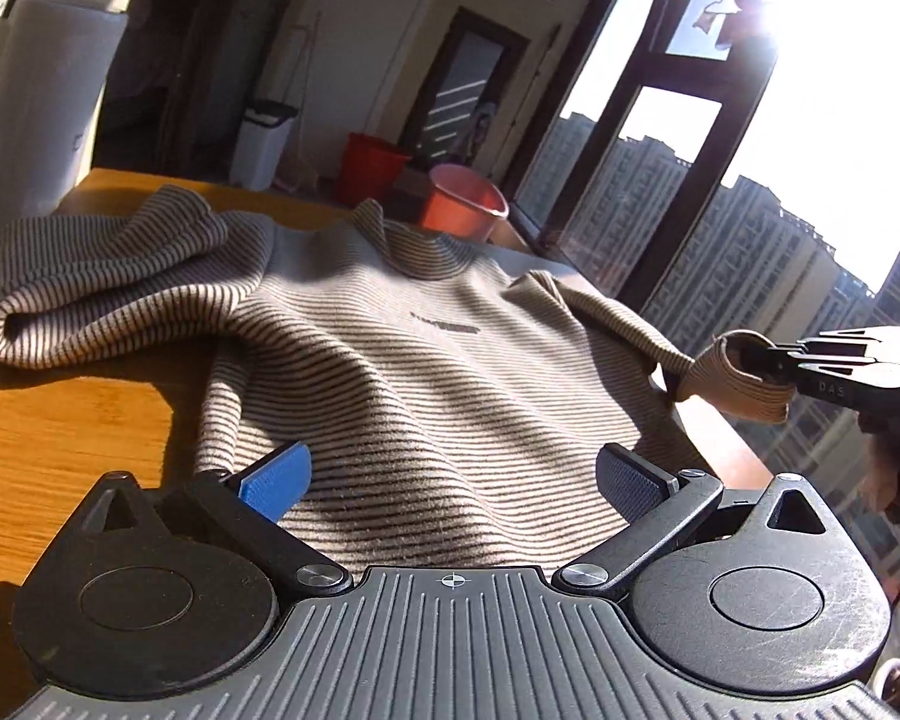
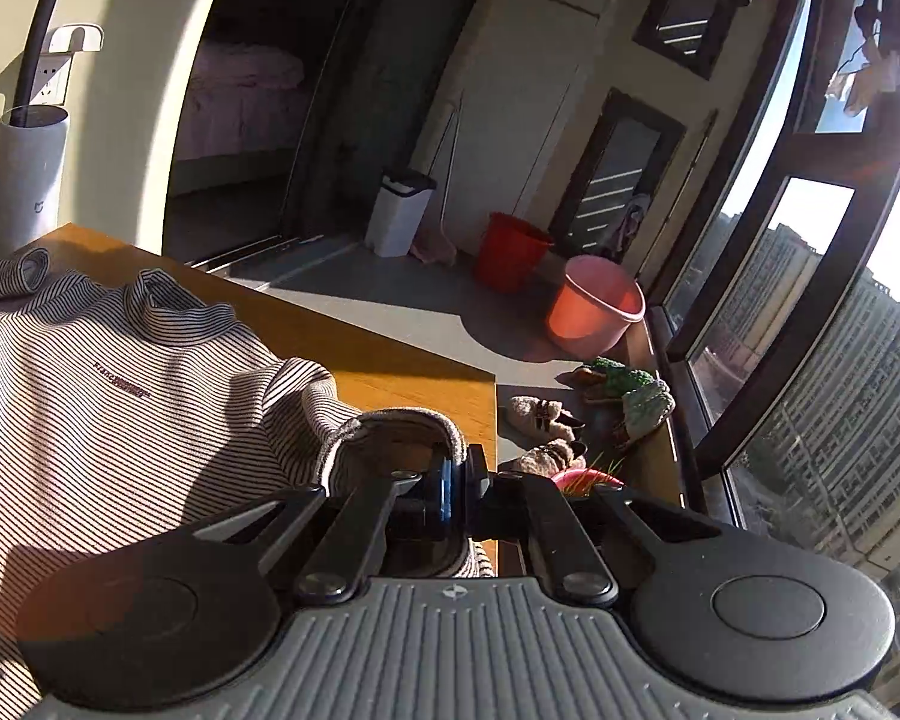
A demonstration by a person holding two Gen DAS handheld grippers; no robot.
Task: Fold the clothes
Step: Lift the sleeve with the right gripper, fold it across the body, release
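A: Where is the striped sweater [image 1: 390, 372] lying?

B: It is lying face up across the wooden table [image 1: 60, 432], collar toward the far edge. One sleeve is bunching in a soft roll at the left. The other sleeve's cuff [image 1: 732, 378] is hanging off the table's window side, lifted clear.

A: What is holding it up?

B: The right gripper [image 2: 453, 495] is clenching the cuff between its fingers, the ribbed band wrapping over them. The left gripper [image 1: 450, 480] is hovering low over the hem with its fingers spread wide, gripping nothing.

A: How is the fabric going to behave?

B: I am judging it light, limp and stretchy. It is going to sag and wrinkle, so cuffs, hem corners and shoulders are looking like the sound places to pinch.

A: Anything crowding the work?

B: A white cylinder [image 2: 27, 180] is standing beyond the table's far corner. On the floor beyond are a red bucket [image 2: 510, 258], a pink basin [image 2: 597, 306] and slippers [image 2: 546, 414], all well apart from the sweater. Harsh sunlight is glaring through the window [image 1: 690, 192].
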